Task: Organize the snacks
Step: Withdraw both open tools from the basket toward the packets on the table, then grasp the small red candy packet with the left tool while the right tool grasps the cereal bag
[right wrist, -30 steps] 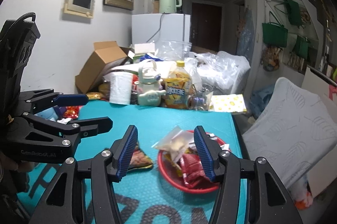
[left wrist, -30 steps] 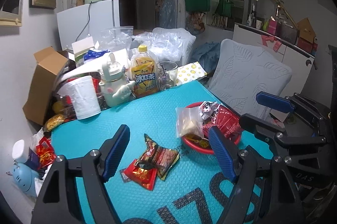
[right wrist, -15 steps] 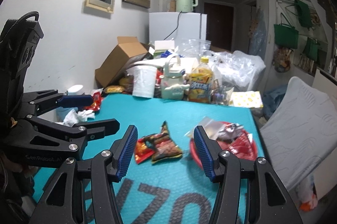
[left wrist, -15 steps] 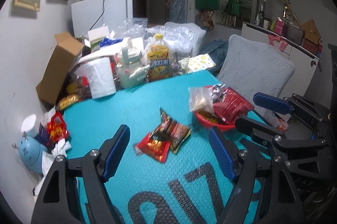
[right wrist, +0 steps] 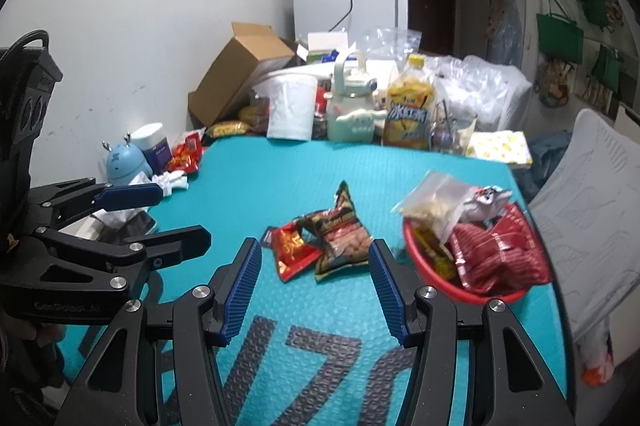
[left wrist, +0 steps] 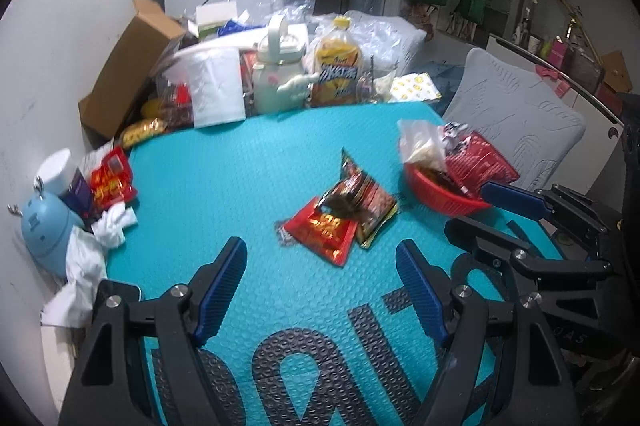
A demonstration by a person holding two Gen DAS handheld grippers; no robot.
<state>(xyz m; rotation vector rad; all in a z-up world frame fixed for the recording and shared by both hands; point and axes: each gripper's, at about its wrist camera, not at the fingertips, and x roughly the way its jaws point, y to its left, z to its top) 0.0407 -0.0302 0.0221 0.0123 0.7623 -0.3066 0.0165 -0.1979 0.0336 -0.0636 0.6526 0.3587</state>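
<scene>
1. Left wrist view: the left gripper (left wrist: 320, 282) hangs above the near part of the turquoise mat (left wrist: 224, 186), its blue-padded fingers apart with nothing between them but bare mat.
2. Just beyond those fingers lie two loose snack packets (overlapping): a red packet (left wrist: 324, 228) nearer, and a dark packet (left wrist: 360, 194) lying partly on top of it, to its right.
3. Right of the packets, near the mat's right edge, stands the red basket (left wrist: 444, 196), heaped with a clear bag (left wrist: 420, 142) and a red pouch (left wrist: 480, 162).
4. Right wrist view: the right gripper (right wrist: 314, 282) also has its fingers apart and empty, and both packets show just past the tips, in the gap between them.
5. In that view the left gripper sits at the left edge, low over the mat.
6. Along the far edge is clutter: a paper roll (right wrist: 290, 106), a pale jug (right wrist: 352, 102), a yellow drink bottle (right wrist: 410, 106) and a cardboard box (right wrist: 236, 70).
</scene>
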